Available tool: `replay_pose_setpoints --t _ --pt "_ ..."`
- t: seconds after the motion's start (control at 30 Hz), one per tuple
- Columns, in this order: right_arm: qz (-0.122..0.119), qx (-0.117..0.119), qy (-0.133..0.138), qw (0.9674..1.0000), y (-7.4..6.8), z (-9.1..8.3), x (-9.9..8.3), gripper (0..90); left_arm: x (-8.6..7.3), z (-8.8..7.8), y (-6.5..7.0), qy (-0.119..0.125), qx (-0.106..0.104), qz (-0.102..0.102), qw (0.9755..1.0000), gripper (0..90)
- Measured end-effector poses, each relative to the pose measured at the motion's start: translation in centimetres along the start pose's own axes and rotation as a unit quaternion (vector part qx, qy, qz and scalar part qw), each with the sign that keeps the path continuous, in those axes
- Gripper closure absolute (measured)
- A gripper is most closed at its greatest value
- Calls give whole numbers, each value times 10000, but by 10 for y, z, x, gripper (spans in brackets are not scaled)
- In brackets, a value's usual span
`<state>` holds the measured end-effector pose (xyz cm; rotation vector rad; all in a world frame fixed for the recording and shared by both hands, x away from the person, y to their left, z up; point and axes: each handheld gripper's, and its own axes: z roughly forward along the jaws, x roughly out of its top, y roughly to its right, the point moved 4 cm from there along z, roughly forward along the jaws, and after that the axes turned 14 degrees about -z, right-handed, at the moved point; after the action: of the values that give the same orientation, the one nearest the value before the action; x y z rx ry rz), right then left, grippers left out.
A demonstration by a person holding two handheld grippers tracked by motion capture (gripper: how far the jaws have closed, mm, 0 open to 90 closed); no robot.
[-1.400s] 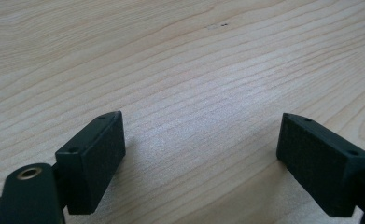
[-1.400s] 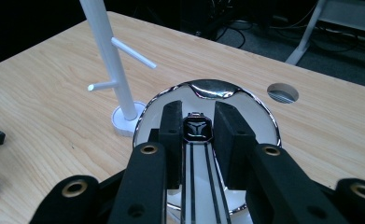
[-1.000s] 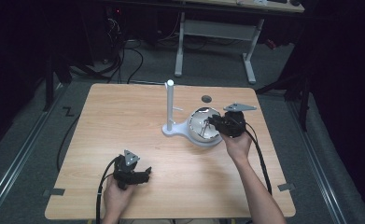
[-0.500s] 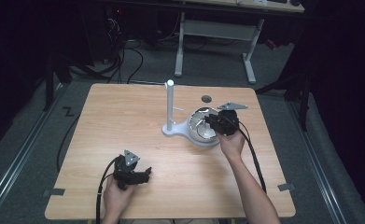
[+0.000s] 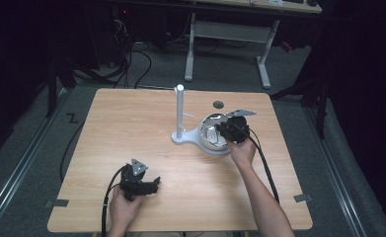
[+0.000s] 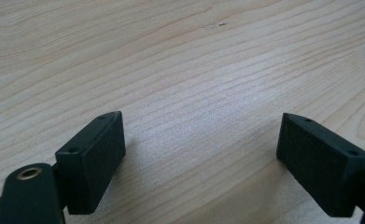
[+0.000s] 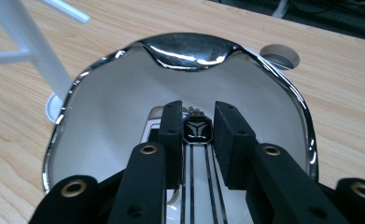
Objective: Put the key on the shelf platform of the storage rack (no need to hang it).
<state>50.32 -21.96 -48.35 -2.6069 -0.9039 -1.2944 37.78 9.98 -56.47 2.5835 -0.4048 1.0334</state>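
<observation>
Your right claw (image 7: 196, 133) hid most of the small black-and-white object (image 7: 197, 129) it pinched inside the shiny bowl (image 5: 211, 147) (what it was stayed unclear). From above, the bowl sat beside a white stand (image 5: 179, 114) mid-desk (image 5: 131, 128). Your left claw (image 6: 201, 158) rested spread on bare wood.

I see pale wood-grain table (image 5: 131, 123), white stand (image 5: 179, 116), chrome-rimmed white bowl (image 7: 283, 84), black grippers, left (image 6: 201, 158), right (image 7: 196, 128), black emblem with silver Y mark (image 7: 197, 130), black stripes under it
</observation>
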Motion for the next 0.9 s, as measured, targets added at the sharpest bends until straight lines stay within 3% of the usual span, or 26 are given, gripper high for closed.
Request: replay_pose_setpoints --t 0.27,0.33,0.53,0.9 --pt "5 -34 -129 9999 0 4 -3 731 0 0 0 -1 0 3 10000 158" --pt "42 9 -94 9999 1 3 -3 678 0 0 0 0 0 3 10000 158" --pt "-49 89 -29 9999 1 -5 -2 581 0 0 0 1 1 4 10000 158" --pt "46 223 72 9997 7 -26 -3 539 0 0 0 2 3 3 10000 158"
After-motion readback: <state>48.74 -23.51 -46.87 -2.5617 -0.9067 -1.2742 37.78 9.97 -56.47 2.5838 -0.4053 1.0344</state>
